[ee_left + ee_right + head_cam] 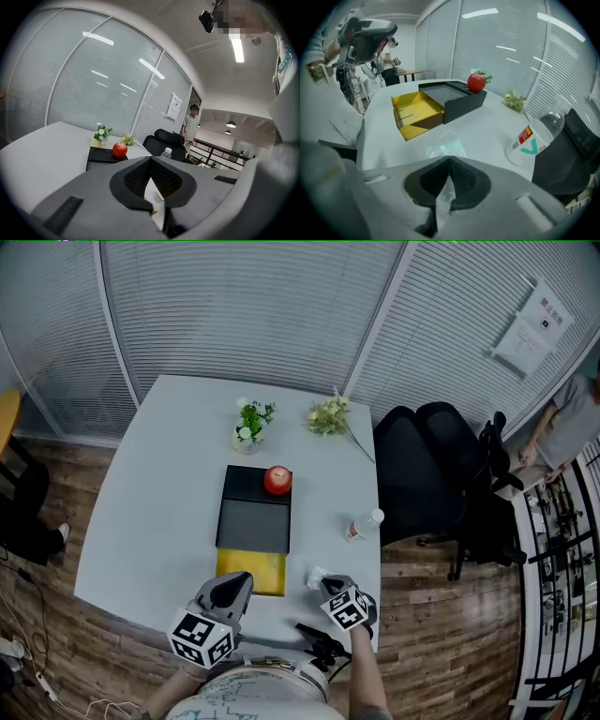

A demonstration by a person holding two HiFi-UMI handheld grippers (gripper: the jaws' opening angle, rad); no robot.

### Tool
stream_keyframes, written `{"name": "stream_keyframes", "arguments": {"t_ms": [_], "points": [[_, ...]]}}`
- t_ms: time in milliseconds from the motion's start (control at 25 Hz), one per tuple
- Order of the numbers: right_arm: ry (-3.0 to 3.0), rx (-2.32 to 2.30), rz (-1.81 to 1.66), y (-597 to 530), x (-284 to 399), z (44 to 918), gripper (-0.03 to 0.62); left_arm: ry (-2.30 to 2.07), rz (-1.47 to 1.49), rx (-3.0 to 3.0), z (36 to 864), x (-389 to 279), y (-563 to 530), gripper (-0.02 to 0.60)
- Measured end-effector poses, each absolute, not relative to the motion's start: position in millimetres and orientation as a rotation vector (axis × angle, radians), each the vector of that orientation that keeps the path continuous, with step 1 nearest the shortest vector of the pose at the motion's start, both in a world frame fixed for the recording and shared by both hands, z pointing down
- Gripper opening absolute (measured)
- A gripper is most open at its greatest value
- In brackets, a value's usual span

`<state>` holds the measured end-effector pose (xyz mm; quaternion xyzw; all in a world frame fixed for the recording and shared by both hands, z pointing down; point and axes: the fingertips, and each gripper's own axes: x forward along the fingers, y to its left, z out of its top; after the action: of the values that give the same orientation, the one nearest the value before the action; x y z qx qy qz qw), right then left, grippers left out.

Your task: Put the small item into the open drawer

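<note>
Near edge of a white table (159, 493), with both grippers low over it. At the near right, the right gripper (323, 582) (449, 160), tilted steeply down, jaws clamped on a small packet (315, 575) (446, 147) of clear, green-tinted plastic. One end pinched between the pads, the rest sticking out past the tips toward the tabletop; touching the surface or not, hard to tell. Packet outside the yellow drawer (251, 570) (415, 112), just right of its near right corner. Drawer pulled out toward the near side from a black cabinet (255, 512) (101, 157) (454, 101) in the middle of the table, its yellow floor bare. To the left of the right gripper, just near of the drawer's left half, the left gripper (236, 582) (151, 159), held close to level, jaws together with the tips meeting. On the cabinet's top, at its far right corner, a red apple (277, 480) (120, 150) (476, 82). Beyond the cabinet, near the far edge, a small potted plant (249, 423) (101, 135), and to its right a bunch of flowers (330, 415) (126, 139) (514, 100) lying flat. Right of the cabinet, close to the table's right edge, a water bottle (364, 525) (166, 153) (534, 136) lying on its side, well apart from the packet. Off the table to the right, black office chairs (422, 474), and farther right a person (567, 423) (191, 122) standing by the blinds.
</note>
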<state>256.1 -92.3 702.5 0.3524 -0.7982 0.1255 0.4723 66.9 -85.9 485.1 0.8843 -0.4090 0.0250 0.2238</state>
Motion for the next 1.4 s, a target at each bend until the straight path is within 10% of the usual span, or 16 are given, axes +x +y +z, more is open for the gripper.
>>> {"name": "stream_keyframes", "arguments": {"t_ms": [1400], "points": [[-2.058,0.764,0.179,-84.0,205.2,618.3,0.003,-1.121,0.057,2.442,484.4,40.5,-76.9,-0.003]]}}
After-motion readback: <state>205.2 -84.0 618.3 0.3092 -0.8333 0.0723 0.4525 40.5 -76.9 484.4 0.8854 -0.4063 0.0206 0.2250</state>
